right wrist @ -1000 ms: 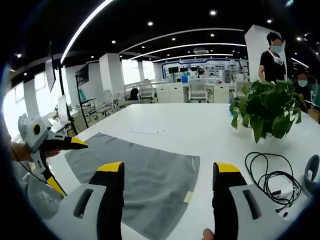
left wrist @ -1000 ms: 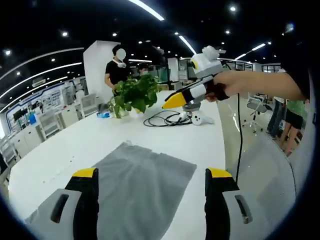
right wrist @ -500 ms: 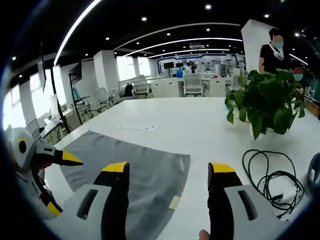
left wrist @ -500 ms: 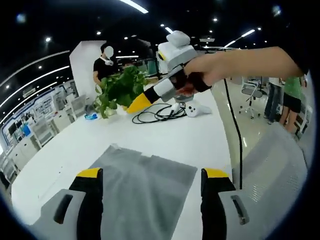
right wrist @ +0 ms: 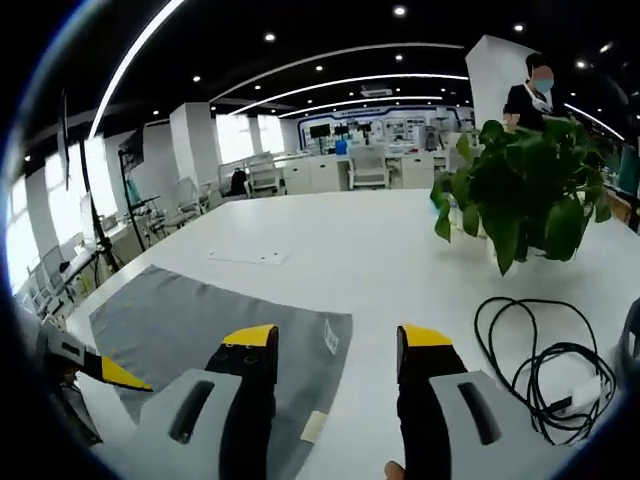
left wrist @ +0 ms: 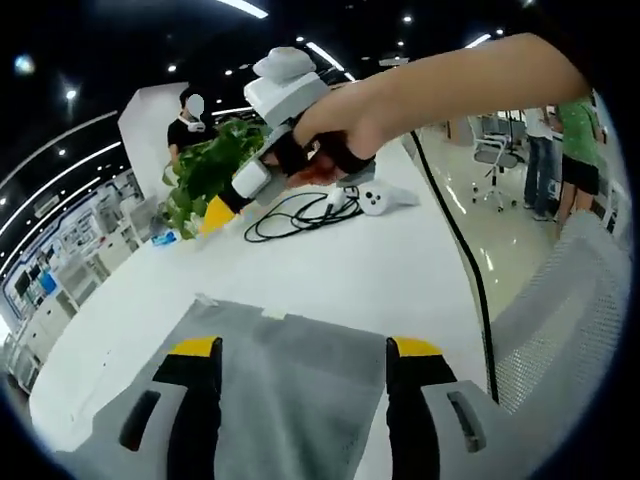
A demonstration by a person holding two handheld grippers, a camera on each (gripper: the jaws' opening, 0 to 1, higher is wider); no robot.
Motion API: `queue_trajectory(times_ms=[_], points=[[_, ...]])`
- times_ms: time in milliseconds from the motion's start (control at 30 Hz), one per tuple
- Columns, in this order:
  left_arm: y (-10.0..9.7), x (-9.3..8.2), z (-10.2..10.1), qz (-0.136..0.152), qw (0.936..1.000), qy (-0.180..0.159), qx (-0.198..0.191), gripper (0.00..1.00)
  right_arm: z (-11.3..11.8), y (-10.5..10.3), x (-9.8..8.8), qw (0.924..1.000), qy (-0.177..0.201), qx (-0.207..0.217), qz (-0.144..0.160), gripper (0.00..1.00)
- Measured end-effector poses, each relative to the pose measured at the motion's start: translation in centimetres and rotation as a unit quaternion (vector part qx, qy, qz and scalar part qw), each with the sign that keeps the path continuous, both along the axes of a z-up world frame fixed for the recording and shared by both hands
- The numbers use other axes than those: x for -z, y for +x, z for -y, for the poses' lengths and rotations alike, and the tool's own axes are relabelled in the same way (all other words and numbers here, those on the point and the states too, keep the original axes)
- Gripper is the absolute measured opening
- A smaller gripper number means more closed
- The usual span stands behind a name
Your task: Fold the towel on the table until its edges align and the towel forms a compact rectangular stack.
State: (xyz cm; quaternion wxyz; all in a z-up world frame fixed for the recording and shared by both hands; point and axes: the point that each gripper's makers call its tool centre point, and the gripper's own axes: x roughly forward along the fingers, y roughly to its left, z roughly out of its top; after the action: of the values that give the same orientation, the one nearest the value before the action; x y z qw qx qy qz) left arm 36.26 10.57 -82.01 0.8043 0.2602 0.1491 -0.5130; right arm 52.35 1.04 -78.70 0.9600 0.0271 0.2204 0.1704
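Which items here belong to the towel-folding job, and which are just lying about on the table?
Job:
- grey towel, spread flat
- left gripper, jaws open
- right gripper, jaws open
- white table

Lying about:
- potted plant
- coiled black cable
- white controller
- person behind the plant

open-plan office: desks (right wrist: pixel 345 176), swivel chairs (left wrist: pixel 490 152)

white table (right wrist: pixel 330 235), grey towel (right wrist: pixel 170 325), cable (right wrist: pixel 535 355), plant (right wrist: pixel 520 195)
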Motion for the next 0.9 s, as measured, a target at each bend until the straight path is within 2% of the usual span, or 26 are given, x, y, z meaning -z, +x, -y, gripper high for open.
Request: queue_trajectory(times_ms=[200, 267, 333, 500, 700, 900], points=[[-0.5, 1.9, 1.7, -0.021, 0.9996, 0.01, 0.018, 0.65, 0.1, 1.8, 1.8, 0.9999, 0.012, 0.0, -0.009, 0.41], [-0.8, 2.1, 2.3, -0.027, 0.9993, 0.004, 0.027, 0.63, 0.0, 2.7, 1.7, 0.9994, 0.035, 0.002, 0.006, 0.38], [-1.2, 2.1, 3.0, -0.035, 0.9987, -0.008, 0.036, 0.59, 0.2, 3.3, 2.1, 0.9988, 0.048, 0.011, 0.007, 0.38], [-1.7, 3.4, 4.1, -0.04, 0.9977, 0.002, 0.054, 0.57, 0.4, 4.2, 3.9, 0.9988, 0.045, 0.017, -0.006, 0.38], [-2.0, 5.3, 4.7, -0.078, 0.9952, 0.007, 0.058, 0.51, 0.5, 5.3, 6.1, 0.9989, 0.036, 0.019, -0.023, 0.36], [-2.4, 7.3, 4.7, -0.098, 0.9926, 0.03, 0.066, 0.47, -0.1, 6.0, 8.3, 0.9985, 0.03, 0.019, -0.041, 0.34]])
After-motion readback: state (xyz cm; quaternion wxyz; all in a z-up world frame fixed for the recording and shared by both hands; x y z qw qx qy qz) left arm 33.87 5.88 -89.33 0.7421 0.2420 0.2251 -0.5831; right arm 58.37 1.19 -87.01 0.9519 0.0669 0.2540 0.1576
